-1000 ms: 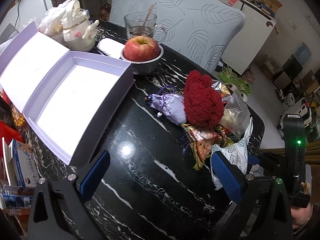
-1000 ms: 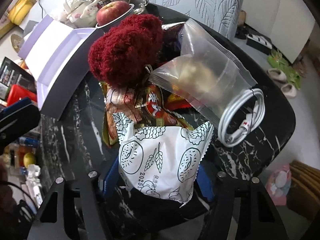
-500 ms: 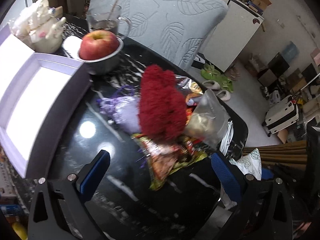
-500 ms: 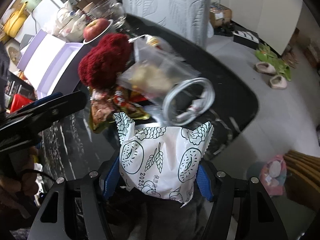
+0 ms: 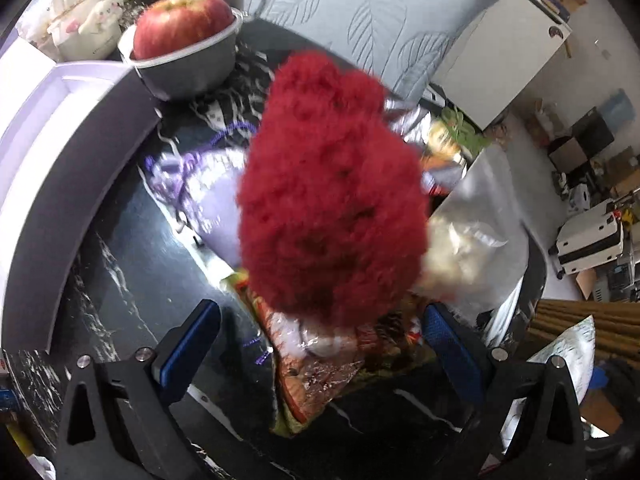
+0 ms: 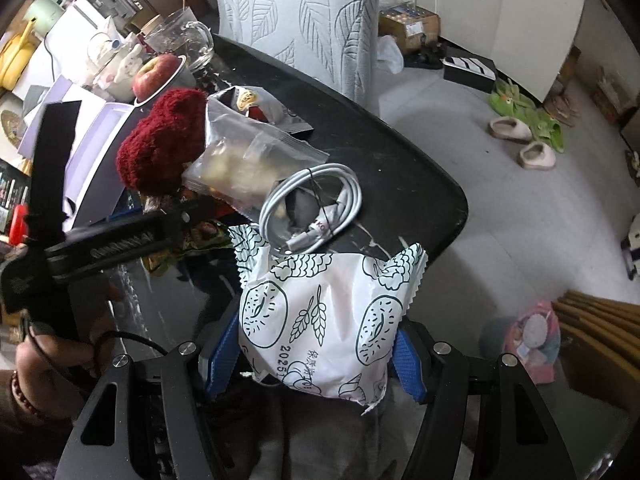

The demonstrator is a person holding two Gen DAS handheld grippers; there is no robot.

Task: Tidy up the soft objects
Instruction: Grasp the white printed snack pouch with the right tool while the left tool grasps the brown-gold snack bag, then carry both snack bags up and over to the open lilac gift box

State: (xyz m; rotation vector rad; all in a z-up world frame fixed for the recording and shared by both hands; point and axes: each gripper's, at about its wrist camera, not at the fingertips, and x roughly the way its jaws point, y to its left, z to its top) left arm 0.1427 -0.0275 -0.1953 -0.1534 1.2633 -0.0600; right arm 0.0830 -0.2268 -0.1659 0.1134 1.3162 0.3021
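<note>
Purple-edged open box with a white inside (image 5: pixel 36 140) sits far off to the left of the left gripper (image 5: pixel 320 340), on the black marble table with white veins (image 5: pixel 132 248). Beyond the box stands a grey metal bowl (image 5: pixel 192 68) with a round red apple (image 5: pixel 182 20) in it.

The left gripper's two blue-padded fingers (image 5: pixel 188 344) are spread wide, with nothing pinched. Between them lies a shiny orange and green snack wrapper (image 5: pixel 316 376). Just past the fingertips is a fluffy dark red yarn bundle (image 5: pixel 332 200), sitting on top of the pile. A small shiny purple cloth pouch with a string (image 5: pixel 204 196) lies beside the bundle, toward the left finger. A clear plastic zip bag with pale lumps inside (image 5: pixel 472 240) lies beside it, toward the right finger.

The right gripper (image 6: pixel 316 352) is pinching a puffy white snack packet with dark green doughnut drawings (image 6: pixel 320 312). Both blue pads press on the packet's sides, and the packet is off the table. Ahead of these fingers, a coiled white cable (image 6: pixel 312 208) lies on the table, touching the zip bag. The red bundle is further ahead and to the left. On the left side of this view, a person's hand (image 6: pixel 52 368) with a bead bracelet holds the black handle of the left gripper.
</note>
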